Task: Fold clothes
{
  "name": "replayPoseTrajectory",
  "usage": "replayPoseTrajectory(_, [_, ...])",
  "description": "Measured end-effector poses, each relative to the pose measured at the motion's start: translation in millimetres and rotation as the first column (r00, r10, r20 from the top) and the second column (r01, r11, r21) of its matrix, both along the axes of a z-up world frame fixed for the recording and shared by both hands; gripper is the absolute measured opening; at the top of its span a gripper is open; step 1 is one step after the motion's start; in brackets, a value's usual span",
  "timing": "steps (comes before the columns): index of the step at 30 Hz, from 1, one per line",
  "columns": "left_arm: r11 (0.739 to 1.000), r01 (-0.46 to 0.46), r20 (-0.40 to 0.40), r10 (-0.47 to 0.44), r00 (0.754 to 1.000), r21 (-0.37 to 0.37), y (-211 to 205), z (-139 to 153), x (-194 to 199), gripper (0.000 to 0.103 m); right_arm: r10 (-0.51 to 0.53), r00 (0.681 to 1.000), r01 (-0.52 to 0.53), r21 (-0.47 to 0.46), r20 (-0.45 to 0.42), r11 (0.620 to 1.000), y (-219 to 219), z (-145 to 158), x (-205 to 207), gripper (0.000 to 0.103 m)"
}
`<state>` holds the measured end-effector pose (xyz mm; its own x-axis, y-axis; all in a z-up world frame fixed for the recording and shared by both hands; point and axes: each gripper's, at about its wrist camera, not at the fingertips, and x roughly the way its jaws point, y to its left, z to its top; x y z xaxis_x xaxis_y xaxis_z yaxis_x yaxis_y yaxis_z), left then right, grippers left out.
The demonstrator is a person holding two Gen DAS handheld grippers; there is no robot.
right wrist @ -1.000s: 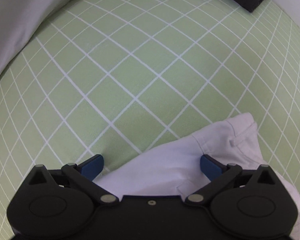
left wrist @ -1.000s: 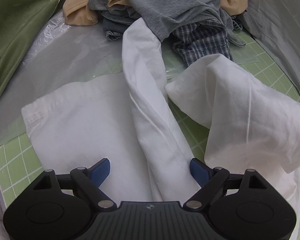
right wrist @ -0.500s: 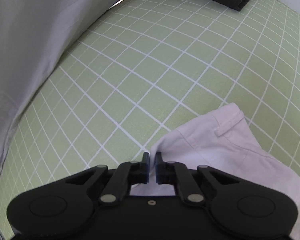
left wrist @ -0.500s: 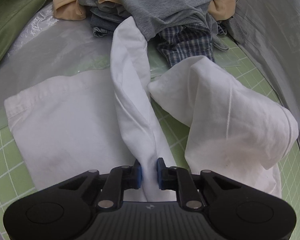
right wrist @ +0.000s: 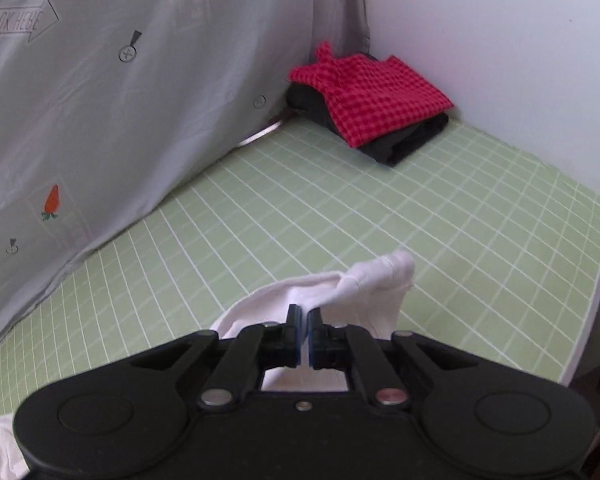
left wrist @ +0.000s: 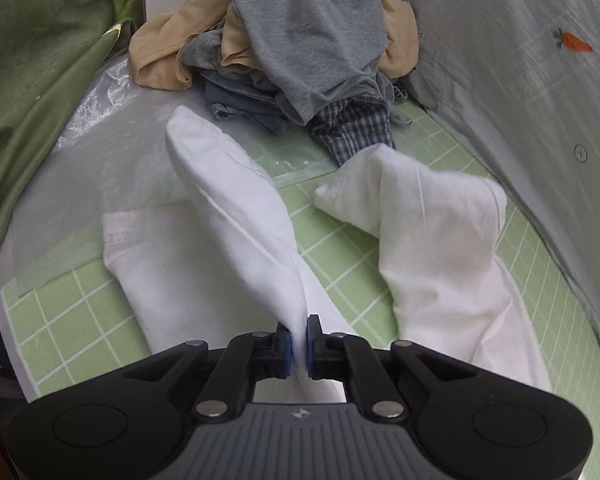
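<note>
White cotton fills the ground ahead of both grippers: a pair of white trousers lies partly spread on the green grid mat and is held at two places. The left gripper has its blue pads pressed together on a ridge of the cloth, which rises from the mat into the jaws as a taut fold running away ahead and a little to the left. Left of that fold a flat part of the garment lies on the mat; to the right another part stands up in a rumpled hump, clear of the pinched fold with bare mat between them. Farther ahead of this gripper sits a pile of unfolded clothes, grey on top with tan, denim and blue plaid beneath, and a sheet of clear plastic lies ahead to the left. The right gripper is likewise clamped tight on an edge of the same white cloth, which bunches just beyond its tips and hangs lifted off the mat. Far ahead and slightly right of it, in the corner, a folded red checked cloth rests on a folded black garment. A grey printed curtain hangs along the left.
</note>
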<state>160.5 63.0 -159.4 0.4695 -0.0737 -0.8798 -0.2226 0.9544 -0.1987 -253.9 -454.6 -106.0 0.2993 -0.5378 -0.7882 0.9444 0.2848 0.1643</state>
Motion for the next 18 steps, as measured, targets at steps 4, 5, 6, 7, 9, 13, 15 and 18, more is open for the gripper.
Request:
replayPoseTrajectory(4, [0.999,0.034,-0.053,-0.035,0.998,-0.025,5,-23,-21,0.006,0.061,0.995,-0.044,0.204,-0.08,0.978,19,-61,-22,0.003])
replayPoseTrajectory(5, [0.999,0.041,-0.058,-0.043,0.997,-0.036,7,-28,-26,0.006,0.083,0.992,-0.058,0.243,-0.091,0.968,25,-74,-22,0.003])
replayPoseTrajectory(6, [0.998,0.05,-0.062,-0.052,0.997,-0.042,6,-32,-28,0.006,0.088,0.992,-0.061,0.273,-0.089,0.96,27,-84,-20,0.003])
replayPoseTrajectory(7, [0.997,0.057,-0.062,-0.06,0.996,-0.052,4,-35,-28,0.006,0.112,0.99,-0.083,0.297,-0.083,0.951,28,-92,-16,0.003])
replayPoseTrajectory(9, [0.992,0.056,-0.061,-0.063,0.996,-0.11,2,-41,-25,0.005,0.162,0.983,-0.13,0.309,-0.081,0.942,26,-103,-3,0.003])
replayPoseTrajectory(13, [0.986,0.046,-0.053,-0.055,0.997,-0.163,-18,-50,-14,0.005,0.188,0.979,-0.155,0.308,-0.081,0.939,11,-118,22,0.003])
replayPoseTrajectory(15, [0.983,0.045,-0.047,-0.055,0.997,-0.178,-30,-53,-7,0.005,0.172,0.983,-0.144,0.307,-0.063,0.941,-1,-121,33,0.003])
replayPoseTrajectory(18, [0.978,0.066,-0.039,-0.075,0.996,-0.198,-54,-57,15,0.005,0.165,0.984,-0.144,0.26,-0.06,0.955,-17,-121,56,0.003])
